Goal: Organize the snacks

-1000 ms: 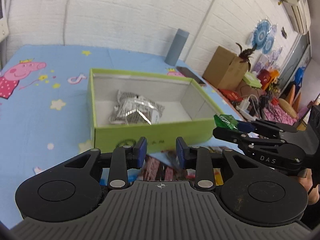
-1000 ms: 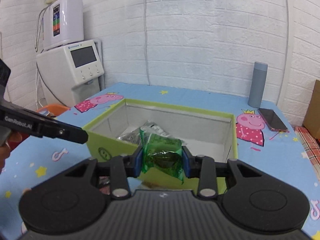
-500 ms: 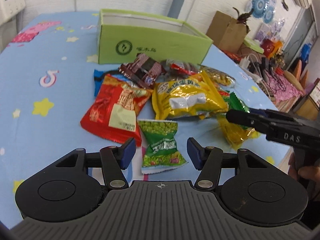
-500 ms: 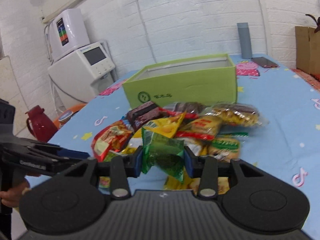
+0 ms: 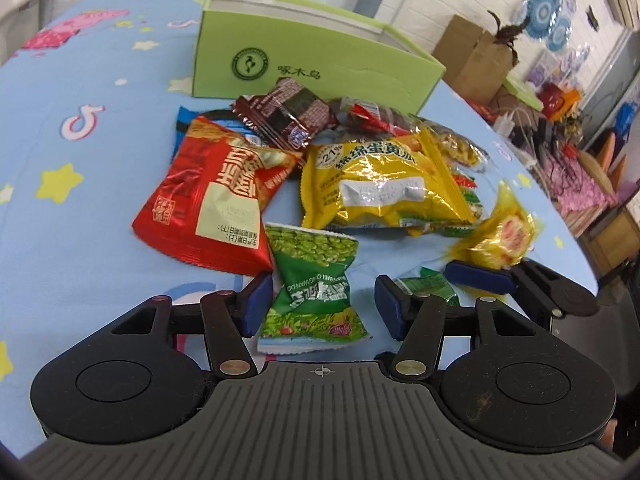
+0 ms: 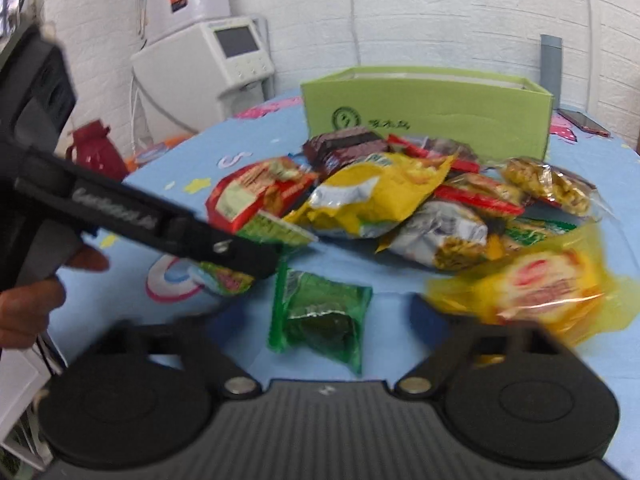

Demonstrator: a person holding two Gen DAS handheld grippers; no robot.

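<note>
The box (image 5: pixel 316 60) is standing toward the table's (image 5: pixel 80 208) far edge. The snack pile (image 5: pixel 360 172) is lying just before it, toward the near edge. A pea packet (image 5: pixel 316 280) is lying nearest, with a small packet (image 6: pixel 320 320) to its right.

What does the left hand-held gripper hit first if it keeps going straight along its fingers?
Most likely the green pea packet: it already lies on the tablecloth between the open fingers of the left hand-held gripper, untouched. Beyond it come the red packet and yellow packet; depth is uncertain.
</note>
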